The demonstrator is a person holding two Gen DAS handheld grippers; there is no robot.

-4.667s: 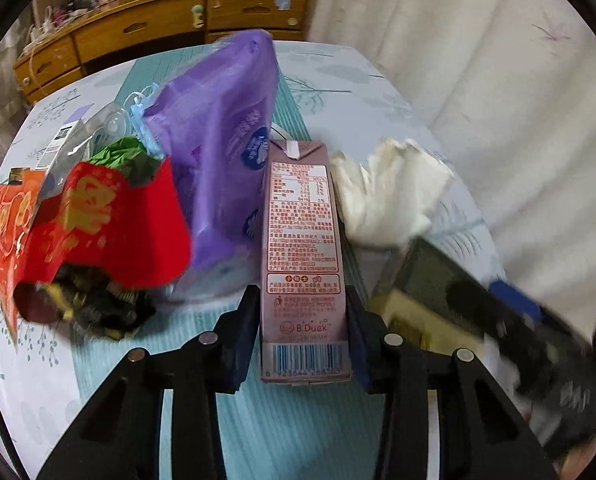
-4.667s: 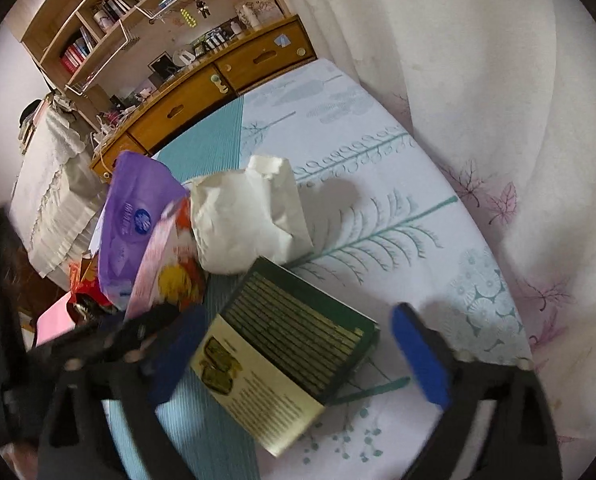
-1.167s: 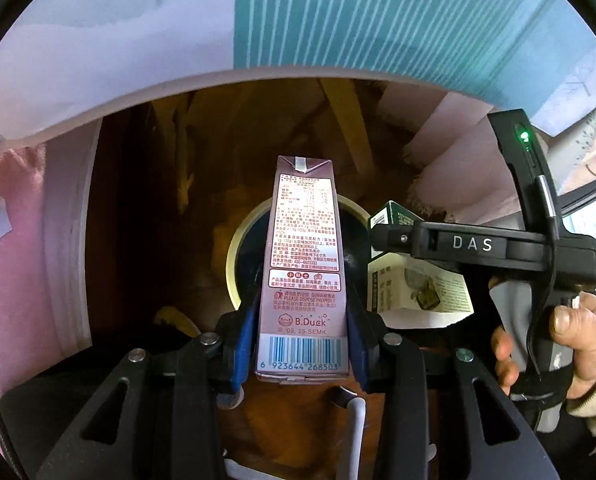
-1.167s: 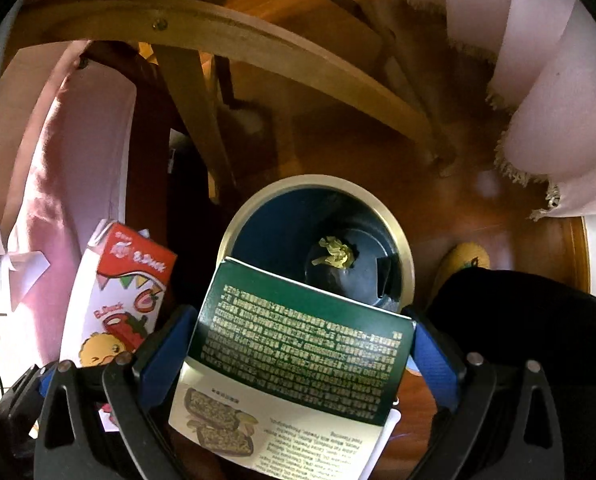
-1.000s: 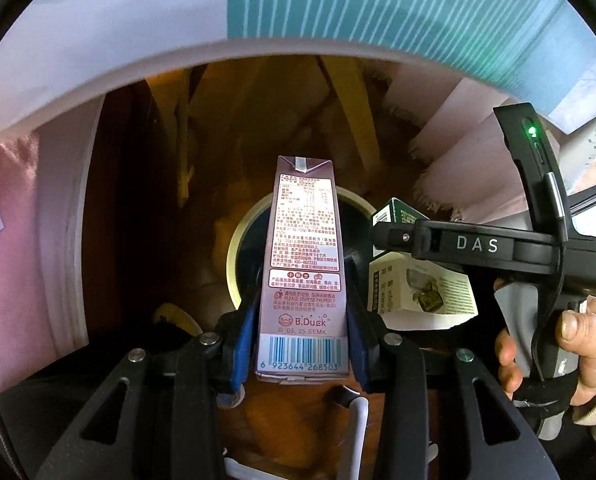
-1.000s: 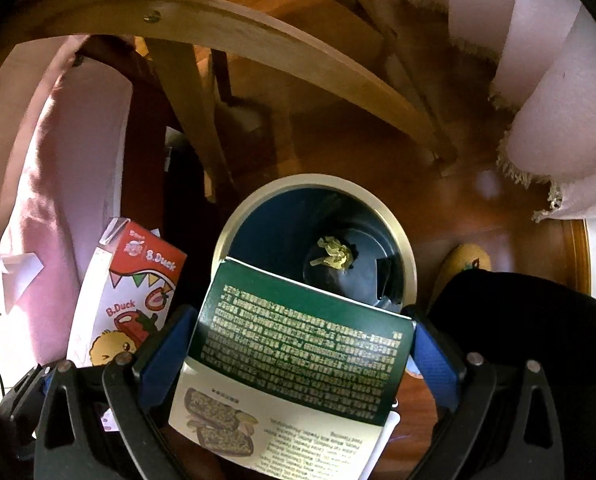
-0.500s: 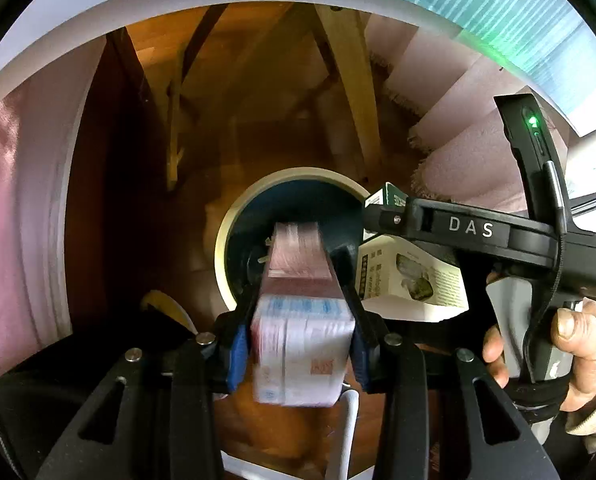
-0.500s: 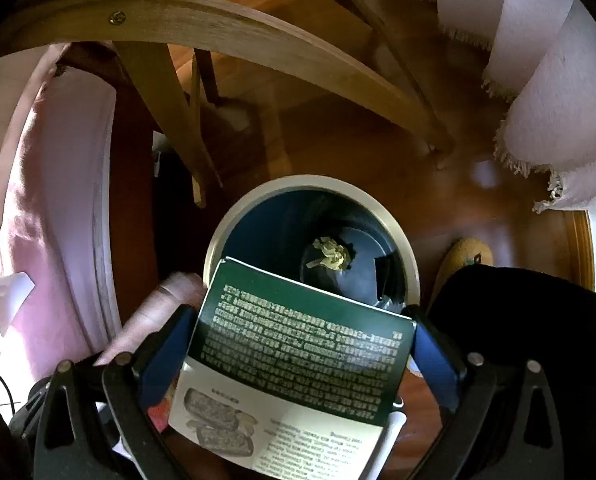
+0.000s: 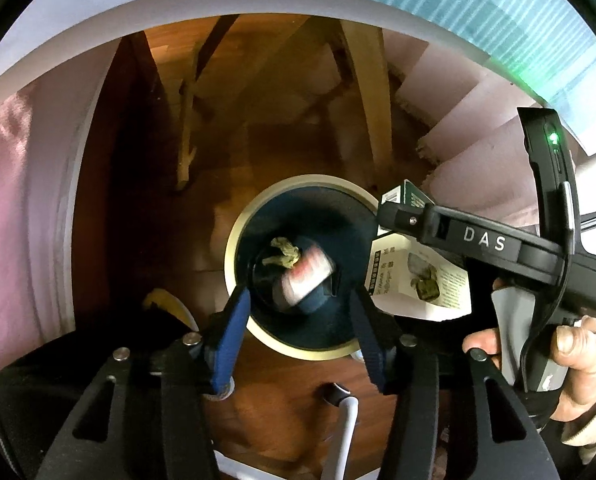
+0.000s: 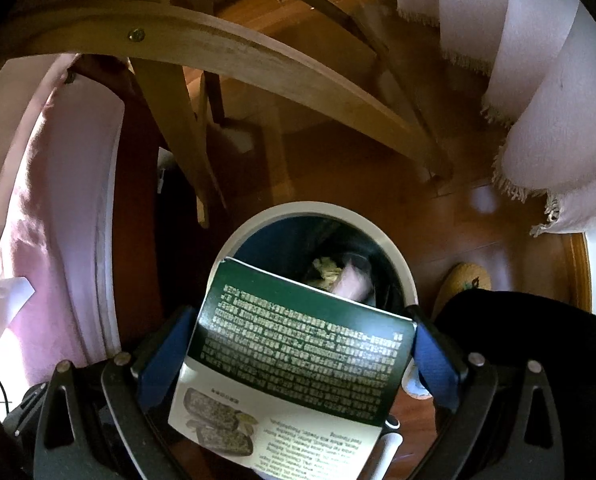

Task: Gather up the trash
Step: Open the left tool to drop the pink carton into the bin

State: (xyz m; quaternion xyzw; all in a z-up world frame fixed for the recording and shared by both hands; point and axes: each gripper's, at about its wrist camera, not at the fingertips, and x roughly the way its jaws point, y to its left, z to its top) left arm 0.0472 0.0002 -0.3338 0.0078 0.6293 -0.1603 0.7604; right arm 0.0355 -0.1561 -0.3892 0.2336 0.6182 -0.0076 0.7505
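A round dark bin with a cream rim (image 9: pixel 254 216) stands on the wooden floor below both grippers; it also shows in the right wrist view (image 10: pixel 258 220). My left gripper (image 9: pixel 299 332) is open and empty above the bin. The pink drink carton (image 9: pixel 303 276) is a blur inside the bin, next to a crumpled greenish scrap (image 9: pixel 284 252); the carton shows in the right wrist view (image 10: pixel 351 280) too. My right gripper (image 10: pixel 298 354) is shut on a green and white box (image 10: pixel 298 340) and holds it over the bin's near rim; the box shows in the left wrist view (image 9: pixel 417 280).
Wooden table legs (image 10: pixel 186 128) rise behind the bin. A fringed pale tablecloth (image 10: pixel 545 112) hangs at the right. A pink cloth (image 10: pixel 54 216) hangs at the left. A yellow slipper (image 10: pixel 463 284) lies right of the bin. A white cable (image 9: pixel 343 428) runs below my left gripper.
My left gripper has opened and let go of the pink carton, which has dropped into the bin. My right gripper still holds the green box over the bin.
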